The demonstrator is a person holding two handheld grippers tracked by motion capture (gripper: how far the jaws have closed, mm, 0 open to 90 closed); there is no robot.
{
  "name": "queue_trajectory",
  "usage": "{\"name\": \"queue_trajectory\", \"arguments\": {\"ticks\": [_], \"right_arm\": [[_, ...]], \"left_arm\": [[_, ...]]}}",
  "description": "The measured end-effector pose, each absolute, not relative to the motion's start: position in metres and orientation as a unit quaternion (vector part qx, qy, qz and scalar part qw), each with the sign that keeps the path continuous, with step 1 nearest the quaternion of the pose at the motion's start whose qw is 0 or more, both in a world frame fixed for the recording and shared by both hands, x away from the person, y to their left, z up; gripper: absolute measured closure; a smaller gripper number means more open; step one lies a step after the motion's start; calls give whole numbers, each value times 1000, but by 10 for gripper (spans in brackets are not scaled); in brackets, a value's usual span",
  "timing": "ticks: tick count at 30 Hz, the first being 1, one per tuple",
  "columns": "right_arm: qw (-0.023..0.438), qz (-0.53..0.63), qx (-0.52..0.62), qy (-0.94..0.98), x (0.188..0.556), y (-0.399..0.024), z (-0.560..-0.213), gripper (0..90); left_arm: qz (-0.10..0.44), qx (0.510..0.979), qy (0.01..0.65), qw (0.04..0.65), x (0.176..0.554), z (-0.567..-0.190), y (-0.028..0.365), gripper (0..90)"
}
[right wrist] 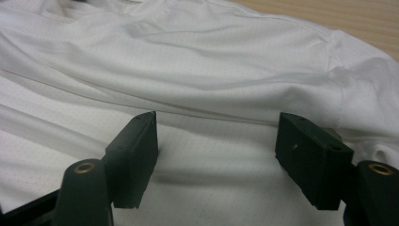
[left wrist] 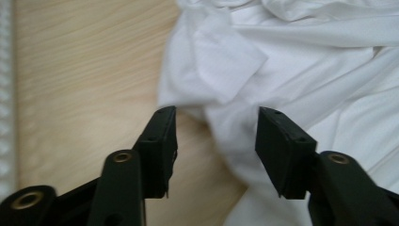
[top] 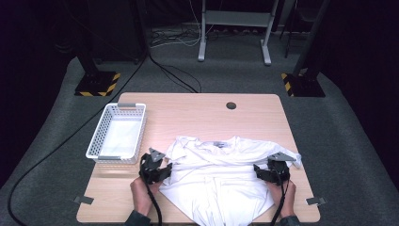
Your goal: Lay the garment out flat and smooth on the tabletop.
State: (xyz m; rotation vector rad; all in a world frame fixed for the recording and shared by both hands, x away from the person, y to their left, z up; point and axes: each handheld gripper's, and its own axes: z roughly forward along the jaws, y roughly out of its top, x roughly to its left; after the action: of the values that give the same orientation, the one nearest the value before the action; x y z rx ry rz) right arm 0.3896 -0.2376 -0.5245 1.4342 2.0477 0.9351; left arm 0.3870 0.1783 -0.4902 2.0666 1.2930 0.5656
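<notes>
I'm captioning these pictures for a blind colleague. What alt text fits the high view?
A white T-shirt lies crumpled on a wooden table, with a person's hands holding black tongs at its two sides: the left tongs and the right tongs. A white basket stands at the table's left.

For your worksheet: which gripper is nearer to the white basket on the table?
Left. The left gripper sits just below the basket's near right corner, at the shirt's left edge; the right gripper is across the shirt, far from it.
</notes>
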Motion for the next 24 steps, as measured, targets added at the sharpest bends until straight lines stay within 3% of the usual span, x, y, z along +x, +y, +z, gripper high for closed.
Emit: {"name": "queue_trajectory", "arguments": {"ticks": [4, 8, 11, 13, 15, 21, 24], "right_arm": [[235, 341, 522, 746, 389, -238, -525, 297], [235, 341, 522, 746, 389, -238, -525, 297], [235, 341, 522, 746, 389, -238, -525, 297], [235, 341, 522, 746, 389, -238, -525, 297], [235, 340, 523, 745, 389, -238, -525, 297], [234, 339, 524, 745, 390, -243, -524, 297], [236, 337, 530, 742, 389, -251, -524, 297]], "left_arm": [[201, 800, 479, 300, 409, -493, 155, 423], [201, 814, 473, 271, 428, -498, 141, 457], [207, 817, 470, 262, 440, -504, 142, 593], [209, 818, 467, 263, 442, -503, 147, 737], [217, 816, 469, 258, 442, -502, 153, 811], [234, 793, 499, 261, 432, -498, 185, 824], [238, 782, 512, 263, 426, -497, 199, 788]]}}
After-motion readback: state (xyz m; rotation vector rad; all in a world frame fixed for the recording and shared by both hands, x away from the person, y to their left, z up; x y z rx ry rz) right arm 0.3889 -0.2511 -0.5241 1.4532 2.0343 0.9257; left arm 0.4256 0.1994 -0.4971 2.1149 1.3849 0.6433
